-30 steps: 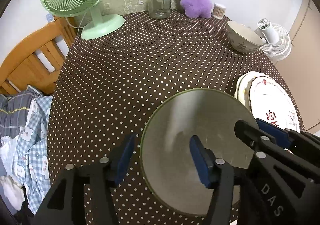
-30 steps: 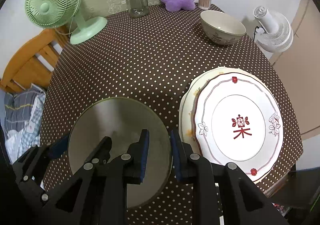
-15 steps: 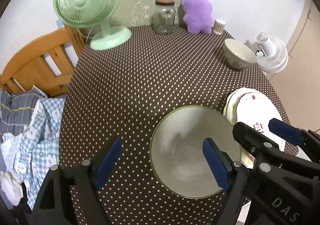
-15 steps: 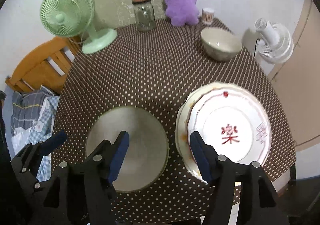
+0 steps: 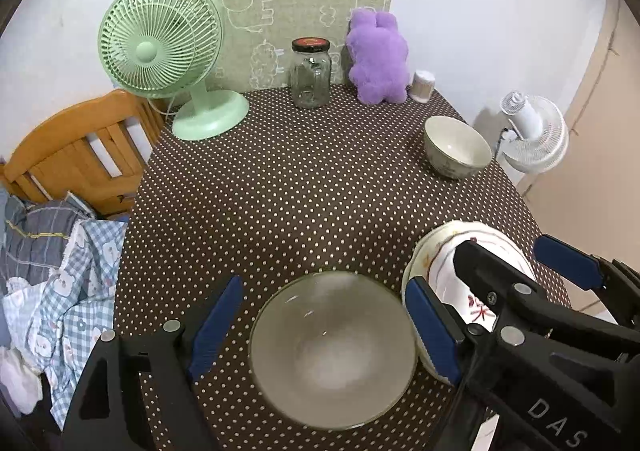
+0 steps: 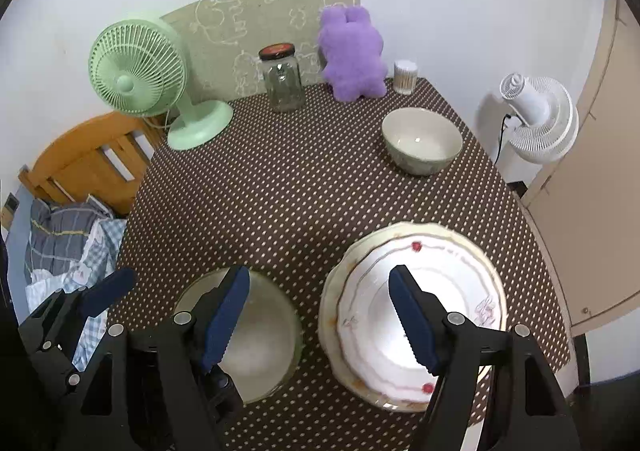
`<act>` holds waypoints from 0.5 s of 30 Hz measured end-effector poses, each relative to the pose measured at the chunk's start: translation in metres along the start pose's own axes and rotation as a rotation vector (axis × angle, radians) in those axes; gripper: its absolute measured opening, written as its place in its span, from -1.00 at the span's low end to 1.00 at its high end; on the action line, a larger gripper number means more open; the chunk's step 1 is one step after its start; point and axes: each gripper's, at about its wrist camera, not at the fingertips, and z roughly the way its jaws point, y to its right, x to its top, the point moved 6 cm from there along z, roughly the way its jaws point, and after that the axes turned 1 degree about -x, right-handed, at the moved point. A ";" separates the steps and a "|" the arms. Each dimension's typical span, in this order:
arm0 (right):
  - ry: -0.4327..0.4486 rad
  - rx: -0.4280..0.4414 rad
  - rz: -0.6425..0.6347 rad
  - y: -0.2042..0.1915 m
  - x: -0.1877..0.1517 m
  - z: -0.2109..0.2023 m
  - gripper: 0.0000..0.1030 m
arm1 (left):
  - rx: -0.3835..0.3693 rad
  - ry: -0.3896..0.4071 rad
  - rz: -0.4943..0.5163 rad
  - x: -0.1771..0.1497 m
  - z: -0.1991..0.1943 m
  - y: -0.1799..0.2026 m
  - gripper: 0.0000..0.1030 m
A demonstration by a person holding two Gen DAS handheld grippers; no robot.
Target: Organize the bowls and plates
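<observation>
A clear glass bowl (image 5: 332,347) (image 6: 268,343) rests on the dotted tablecloth near the front edge. Right of it sits a stack of plates (image 6: 460,279) (image 5: 436,247), the top one white with red marks. A cream ceramic bowl (image 5: 456,147) (image 6: 422,145) stands at the far right. My left gripper (image 5: 324,331) hovers open above the glass bowl, holding nothing. My right gripper (image 6: 320,319) hangs over the gap between the glass bowl and the plates. Its jaws are opening with nothing between them. It also shows in the left wrist view (image 5: 516,255).
At the back stand a green fan (image 5: 160,43), a glass jar (image 5: 310,75), a purple plush toy (image 5: 378,59) and a small cup of swabs (image 6: 405,77). A wooden chair (image 5: 72,155) with clothes is left of the table, a white fan (image 6: 536,123) to its right.
Both grippers have risen away from the table. The right one went from shut to open, and the left one widened and left the glass bowl's rim.
</observation>
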 end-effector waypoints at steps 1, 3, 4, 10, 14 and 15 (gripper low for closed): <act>-0.001 0.001 0.001 0.003 0.003 0.001 0.47 | 0.005 0.003 -0.004 0.003 0.001 0.003 0.65; 0.004 0.015 -0.008 0.010 0.009 0.002 0.47 | 0.008 0.008 -0.008 0.009 0.003 0.011 0.65; 0.005 0.024 -0.013 0.014 0.013 0.003 0.48 | 0.009 0.007 -0.010 0.012 0.004 0.014 0.65; -0.005 0.025 -0.037 0.039 0.031 0.014 0.48 | 0.040 0.016 -0.022 0.030 0.017 0.037 0.65; -0.007 0.024 -0.069 0.056 0.044 0.020 0.48 | 0.036 0.014 -0.041 0.042 0.025 0.053 0.65; -0.010 0.030 -0.073 0.060 0.047 0.022 0.48 | 0.038 0.014 -0.041 0.044 0.026 0.057 0.65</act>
